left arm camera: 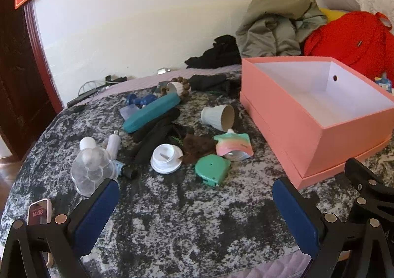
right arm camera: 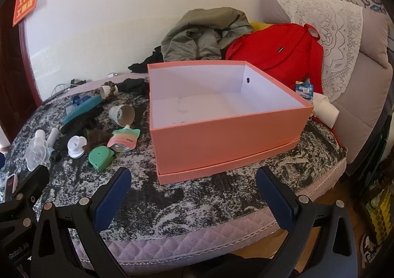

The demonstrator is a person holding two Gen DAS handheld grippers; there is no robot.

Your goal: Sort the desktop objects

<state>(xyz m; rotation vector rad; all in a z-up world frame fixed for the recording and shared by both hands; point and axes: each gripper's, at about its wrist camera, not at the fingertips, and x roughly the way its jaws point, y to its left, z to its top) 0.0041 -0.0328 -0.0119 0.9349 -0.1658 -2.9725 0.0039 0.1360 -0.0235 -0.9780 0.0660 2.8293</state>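
We see the left gripper (left arm camera: pixel 195 194) with its blue-padded fingers (left arm camera: pixel 98 211) spread wide, holding and touching nothing, above the mottled grey cover (left arm camera: pixel 187 223). The right gripper (right arm camera: pixel 193 189) is likewise spread wide and empty, facing the pink box (right arm camera: pixel 221 140), whose white interior holds nothing. Left of the box lie the scattered objects: a green tape measure (left arm camera: pixel 212 170), a white cap (left arm camera: pixel 165 158), a paper cup (left arm camera: pixel 218 116) on its side, and a teal case (left arm camera: pixel 151 112).
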